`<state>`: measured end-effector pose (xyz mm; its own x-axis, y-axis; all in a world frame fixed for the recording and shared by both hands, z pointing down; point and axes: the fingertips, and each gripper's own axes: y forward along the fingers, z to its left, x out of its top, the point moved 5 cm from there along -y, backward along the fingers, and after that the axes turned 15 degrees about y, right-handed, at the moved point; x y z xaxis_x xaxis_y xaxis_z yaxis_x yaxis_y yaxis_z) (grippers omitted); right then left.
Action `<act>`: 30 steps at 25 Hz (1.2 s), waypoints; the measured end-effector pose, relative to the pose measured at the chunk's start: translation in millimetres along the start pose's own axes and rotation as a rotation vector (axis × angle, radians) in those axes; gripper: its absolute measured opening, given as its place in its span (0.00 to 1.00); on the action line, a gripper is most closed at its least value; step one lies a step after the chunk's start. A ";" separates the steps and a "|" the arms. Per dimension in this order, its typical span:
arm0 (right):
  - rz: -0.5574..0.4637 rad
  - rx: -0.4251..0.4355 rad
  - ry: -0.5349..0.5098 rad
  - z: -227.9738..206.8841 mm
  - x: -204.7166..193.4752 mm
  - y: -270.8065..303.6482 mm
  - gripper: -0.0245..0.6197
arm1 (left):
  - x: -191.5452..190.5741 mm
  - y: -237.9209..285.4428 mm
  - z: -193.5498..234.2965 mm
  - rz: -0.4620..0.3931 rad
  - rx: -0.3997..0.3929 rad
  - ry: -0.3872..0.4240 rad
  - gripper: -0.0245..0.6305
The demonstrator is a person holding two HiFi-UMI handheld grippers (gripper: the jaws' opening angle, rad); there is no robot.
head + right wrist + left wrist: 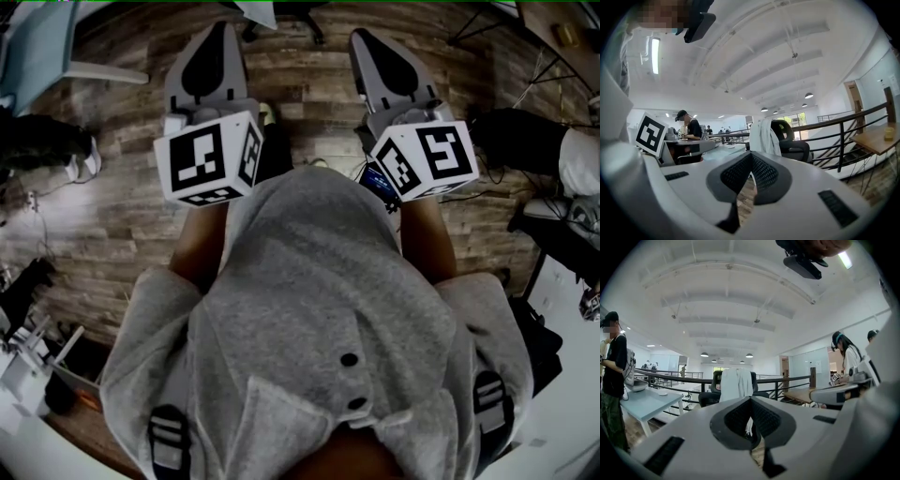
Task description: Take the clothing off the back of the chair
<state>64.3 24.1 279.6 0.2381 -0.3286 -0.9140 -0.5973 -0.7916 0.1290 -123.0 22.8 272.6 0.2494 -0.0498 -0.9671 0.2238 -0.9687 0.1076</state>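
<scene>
White clothing [737, 385] hangs draped over the back of a black office chair [708, 397] at the far end of the room, in front of a dark railing [779, 378]; the garment falls down the backrest in long folds. From my remote seat I see both tools held out nearly level over the wood-plank floor [122, 216], well apart from the chair. The left gripper [220, 30] has its jaws pressed together with nothing between them; in the left gripper view the closed tip [751, 400] lines up almost straight with the garment beyond it. The right gripper [367, 39] is likewise closed and empty, its pads meeting at the tip [750, 157], and in the right gripper view the clothing [761, 136] sits just right of that tip, with the chair [785, 132] behind it. In the head view the operator's grey hoodie [319, 300] fills the near part of the frame, and the two marker cubes [208, 157] [427, 159] sit side by side just beyond it. A pale blue table [647, 401] stands at the left with a person in a black shirt [614, 366] beside it. Farther off in the right gripper view, a person in a cap [689, 126] sits at a desk to the left of the chair.
</scene>
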 end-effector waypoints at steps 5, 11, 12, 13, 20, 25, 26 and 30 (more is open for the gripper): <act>0.001 -0.015 -0.004 -4.9 8.4 37.7 0.05 | -6.7 30.6 24.3 0.007 -0.012 -0.009 0.05; 0.002 -0.029 -0.001 -9.0 16.9 75.7 0.05 | -13.5 56.9 48.8 0.015 -0.010 -0.007 0.05; -0.001 -0.033 -0.006 -9.4 18.6 81.3 0.05 | -14.5 61.0 53.0 0.017 -0.011 -0.007 0.05; -0.002 -0.037 -0.009 -9.6 20.0 86.7 0.05 | -15.4 65.1 57.1 0.019 -0.011 -0.008 0.05; -0.003 -0.056 -0.006 -11.9 26.0 110.3 0.05 | -16.0 86.6 77.2 0.017 -0.017 -0.017 0.05; -0.014 -0.074 -0.011 -13.5 34.6 123.3 0.05 | -13.7 101.0 86.6 0.016 -0.032 -0.019 0.05; -0.016 -0.078 -0.012 -13.9 36.1 126.4 0.05 | -13.3 104.1 88.7 0.015 -0.036 -0.019 0.05; -0.026 -0.093 -0.006 -16.0 39.7 136.8 0.05 | -12.8 115.7 97.2 0.009 -0.050 -0.016 0.05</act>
<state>4.3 -105.5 267.2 0.2481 -0.3045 -0.9196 -0.5172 -0.8443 0.1400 -191.9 -112.4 275.0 0.2369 -0.0629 -0.9695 0.2681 -0.9549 0.1274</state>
